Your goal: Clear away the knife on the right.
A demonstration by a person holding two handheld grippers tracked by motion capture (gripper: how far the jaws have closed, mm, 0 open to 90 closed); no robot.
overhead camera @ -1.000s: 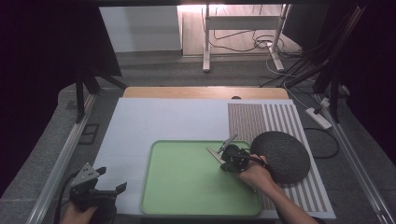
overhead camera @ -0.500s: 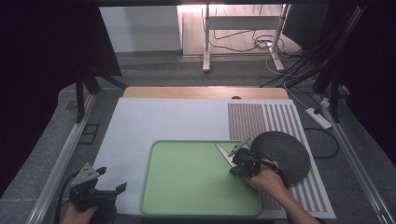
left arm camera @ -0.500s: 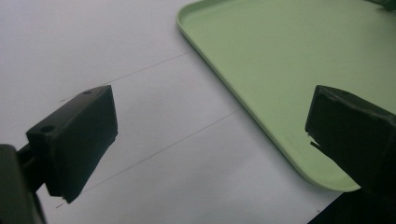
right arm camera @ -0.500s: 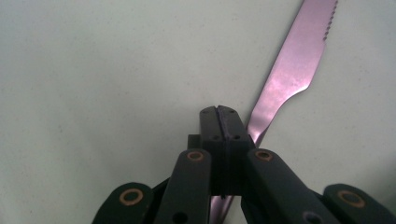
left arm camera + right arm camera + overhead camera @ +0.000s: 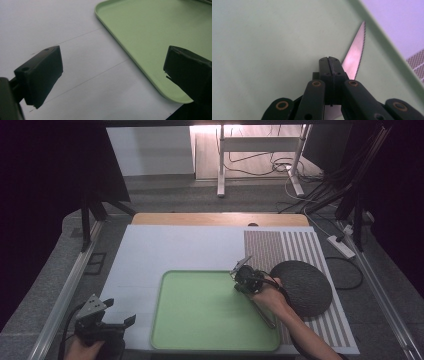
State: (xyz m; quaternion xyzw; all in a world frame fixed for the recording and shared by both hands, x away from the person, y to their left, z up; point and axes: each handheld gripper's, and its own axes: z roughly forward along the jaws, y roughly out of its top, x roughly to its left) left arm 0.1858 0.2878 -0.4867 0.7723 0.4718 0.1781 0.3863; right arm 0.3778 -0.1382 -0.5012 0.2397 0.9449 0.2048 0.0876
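Green tray [image 5: 200,315], striped mat [image 5: 300,250], silver knife [image 5: 355,53]

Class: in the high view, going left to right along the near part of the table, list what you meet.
left gripper → green tray → right gripper, shut on a knife → dark round mat

Table evenly lit, dark surround; bright floor beyond; gripper views soft, near jaws blurred.

The right gripper [image 5: 245,277] was extended forward on an outstretched forearm, jaws pressed fully together, apparently pinching a serrated blade [image 5: 354,53]. The left gripper [image 5: 107,312] sat low and near the person, jaws standing wide apart with nothing between them.
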